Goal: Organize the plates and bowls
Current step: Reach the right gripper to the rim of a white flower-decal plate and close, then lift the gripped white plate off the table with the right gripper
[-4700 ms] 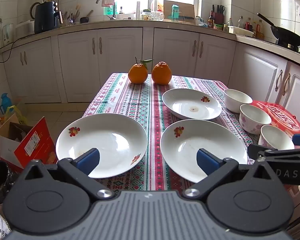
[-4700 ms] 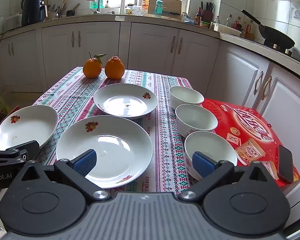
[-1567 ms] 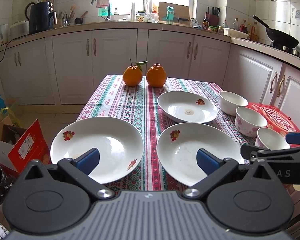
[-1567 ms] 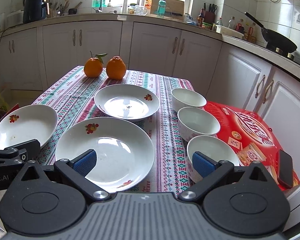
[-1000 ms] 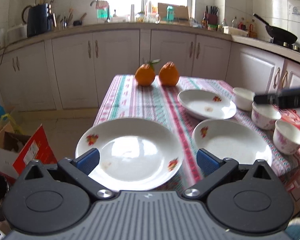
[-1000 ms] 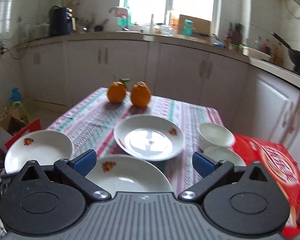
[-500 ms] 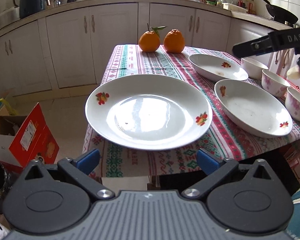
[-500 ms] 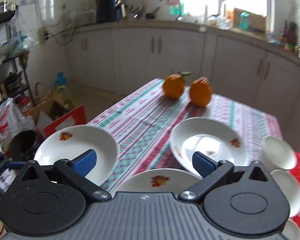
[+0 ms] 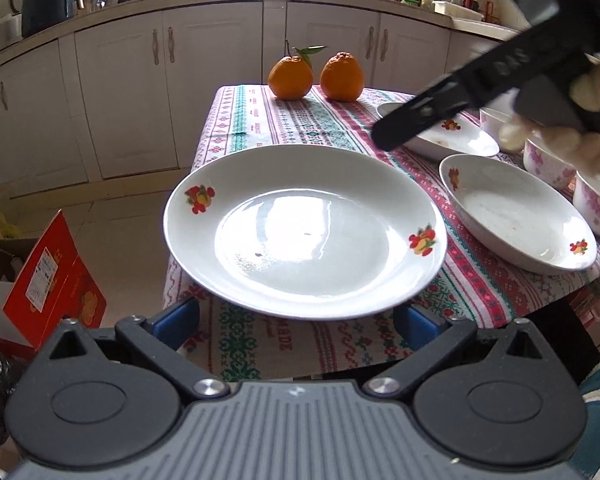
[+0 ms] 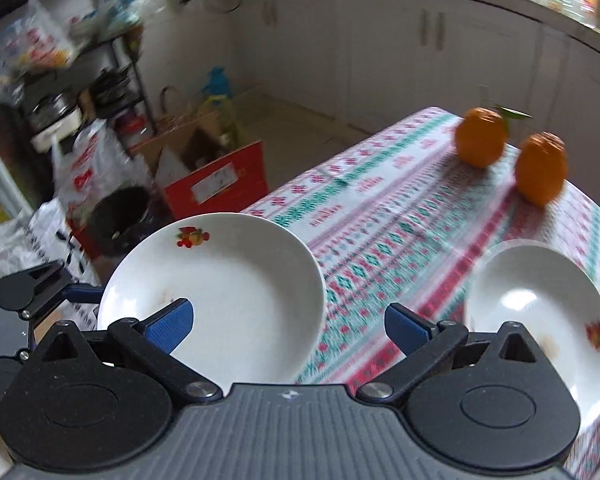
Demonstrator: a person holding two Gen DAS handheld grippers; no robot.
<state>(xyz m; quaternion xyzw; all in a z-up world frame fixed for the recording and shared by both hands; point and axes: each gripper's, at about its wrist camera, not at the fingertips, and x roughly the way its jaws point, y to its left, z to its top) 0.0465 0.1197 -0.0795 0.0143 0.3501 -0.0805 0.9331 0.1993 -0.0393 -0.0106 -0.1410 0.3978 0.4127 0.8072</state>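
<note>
A large white plate with fruit prints point(image 9: 304, 232) sits at the table's near left corner and also shows in the right wrist view point(image 10: 220, 288). My left gripper point(image 9: 296, 322) is open, low at the table edge, its blue pads just under the plate's near rim. My right gripper point(image 10: 288, 324) is open above the table, over the plate's right side; its body shows in the left wrist view point(image 9: 480, 80). A second plate point(image 9: 512, 212) and a third plate point(image 9: 448, 136) lie to the right. Pink-flowered bowls point(image 9: 548, 164) stand at the right edge.
Two oranges point(image 9: 316, 76) stand at the table's far end. A red cardboard box point(image 9: 48, 284) and bags lie on the floor at the left. A shelf rack with pots point(image 10: 60, 112) stands beyond. White cabinets point(image 9: 120, 96) line the back wall.
My left gripper has dropped lower and moved in under the near left plate's rim. My right gripper has swung left, across the table toward that plate.
</note>
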